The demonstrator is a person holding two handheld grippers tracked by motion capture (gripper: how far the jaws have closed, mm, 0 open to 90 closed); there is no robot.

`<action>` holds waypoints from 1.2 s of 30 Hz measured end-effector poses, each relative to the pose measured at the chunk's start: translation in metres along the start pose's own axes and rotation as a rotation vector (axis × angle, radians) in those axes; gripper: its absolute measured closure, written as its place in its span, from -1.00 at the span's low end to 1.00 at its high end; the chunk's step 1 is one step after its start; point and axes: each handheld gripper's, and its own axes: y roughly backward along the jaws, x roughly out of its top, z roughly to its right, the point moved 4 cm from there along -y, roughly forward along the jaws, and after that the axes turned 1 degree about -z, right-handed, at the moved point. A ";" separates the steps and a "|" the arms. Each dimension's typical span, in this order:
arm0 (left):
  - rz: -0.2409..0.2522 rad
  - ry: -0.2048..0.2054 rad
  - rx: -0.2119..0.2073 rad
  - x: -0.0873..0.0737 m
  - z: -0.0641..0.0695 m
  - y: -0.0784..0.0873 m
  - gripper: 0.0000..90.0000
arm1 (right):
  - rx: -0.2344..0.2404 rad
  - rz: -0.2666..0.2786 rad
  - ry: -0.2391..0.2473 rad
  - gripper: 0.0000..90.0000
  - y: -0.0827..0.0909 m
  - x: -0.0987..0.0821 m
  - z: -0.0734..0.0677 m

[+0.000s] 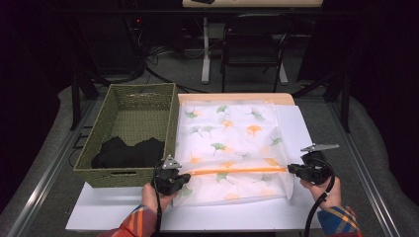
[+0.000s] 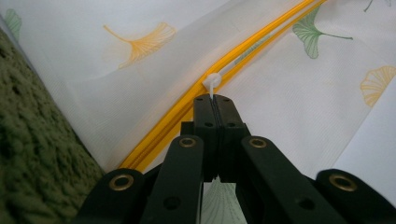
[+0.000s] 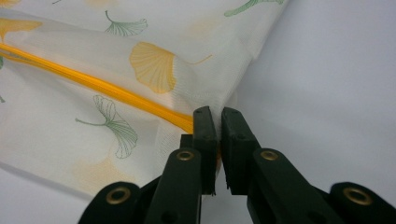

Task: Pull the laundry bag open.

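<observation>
A white mesh bag printed with ginkgo leaves lies flat on the white table. An orange zipper runs across its near part. My left gripper is at the zipper's left end. In the left gripper view the left gripper is shut on the small white zipper pull, which sits on the yellow zipper. My right gripper is at the zipper's right end. In the right gripper view the right gripper pinches the bag's edge where the zipper ends.
A green woven basket stands to the left of the bag, touching it, with black clothing inside. Its rough wall is close beside my left gripper. Beyond the table stand a dark chair and cables on the floor.
</observation>
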 end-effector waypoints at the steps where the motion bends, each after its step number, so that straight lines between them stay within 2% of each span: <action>1: 0.005 0.007 0.005 -0.001 0.000 0.000 1.00 | -0.001 -0.002 0.003 0.91 0.000 0.000 0.000; 3: -0.008 0.004 0.000 -0.003 -0.001 0.002 1.00 | -0.002 -0.001 0.000 0.91 0.000 0.000 0.000; 4: 0.002 0.000 0.011 -0.003 -0.002 0.002 1.00 | -0.002 -0.001 -0.001 0.91 0.000 0.000 0.000; 12: -0.004 -0.003 0.014 -0.006 -0.003 0.006 1.00 | -0.008 -0.002 0.000 0.91 0.000 0.000 0.001; 14: -0.004 0.011 0.011 -0.007 -0.002 0.006 1.00 | -0.008 -0.002 0.001 0.91 0.000 0.000 0.001; 15: -0.004 0.001 0.015 -0.007 -0.003 0.007 1.00 | -0.009 -0.002 0.003 0.91 0.000 0.000 0.001; 26: 0.001 -0.003 0.027 -0.009 -0.003 0.009 1.00 | -0.012 0.002 0.001 0.91 0.000 0.000 0.002; 36: -0.001 0.015 0.051 -0.016 -0.008 0.015 1.00 | -0.013 0.001 -0.001 0.91 0.000 -0.001 0.002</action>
